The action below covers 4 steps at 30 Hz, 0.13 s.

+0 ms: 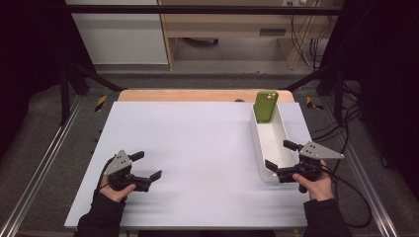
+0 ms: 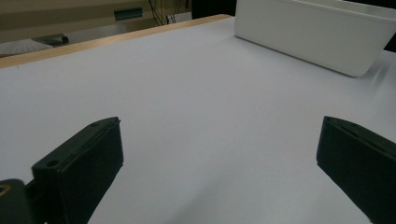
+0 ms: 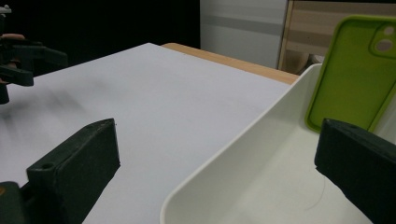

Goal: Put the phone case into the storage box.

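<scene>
- Left gripper [image 1: 146, 166]: held in the person's left hand [image 1: 114, 187] over the near left part of the table; jaws stood wide apart with nothing between them. In the left gripper view, bare white surface lay between the jaws and the tray showed far off to the right.
- Table [image 1: 188, 148]: white top, bare across its middle, with a strip of pale wood along the far edge.
- Tray [image 1: 262, 148]: long white tray, set lengthwise on the right side of the table, its near end just beside the right gripper.
- Phone case [image 1: 266, 105]: green, with camera cut-outs, stood tilted against the tray's far end wall, its lower edge inside the tray.
- Right gripper [image 1: 280, 155]: held in the person's right hand [image 1: 314, 183] at the tray's near end; jaws spread wide, empty, one either side of the tray's near wall.
- Step in hand, as judged: reaching for the case. To do it well, the right gripper should travel along the tray above its rim, take the case by its flat faces near the upper edge, and lift straight up; the left could steady the tray.
- Room: grey floor, metal frame rails at both sides, dark drapes, pale furniture and cables behind.
</scene>
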Available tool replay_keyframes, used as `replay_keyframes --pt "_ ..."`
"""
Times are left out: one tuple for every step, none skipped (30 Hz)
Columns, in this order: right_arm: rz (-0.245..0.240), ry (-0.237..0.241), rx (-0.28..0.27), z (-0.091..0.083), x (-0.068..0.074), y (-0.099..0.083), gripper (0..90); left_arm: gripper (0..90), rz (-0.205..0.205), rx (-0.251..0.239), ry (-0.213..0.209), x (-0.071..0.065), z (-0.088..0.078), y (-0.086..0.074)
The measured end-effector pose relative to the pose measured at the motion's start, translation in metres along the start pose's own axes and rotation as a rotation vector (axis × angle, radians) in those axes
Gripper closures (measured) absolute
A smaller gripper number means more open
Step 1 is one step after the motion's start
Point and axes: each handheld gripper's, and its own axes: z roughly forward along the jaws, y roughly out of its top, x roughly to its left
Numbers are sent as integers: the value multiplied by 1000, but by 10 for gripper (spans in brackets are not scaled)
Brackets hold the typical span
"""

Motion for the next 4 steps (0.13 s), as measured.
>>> replay_keyframes --pt "0 -4 4 -2 0 -2 7 3 1 -1 -1 0 0 0" --pt "-4 -10 5 -3 0 -4 7 3 1 -2 0 0 0 0" --pt "-5 -11 5 -4 0 -6 7 3 2 -3 0 0 0 1" --pt "-7 -11 6 -5 -1 -7 7 2 2 -5 1 0 -1 1"
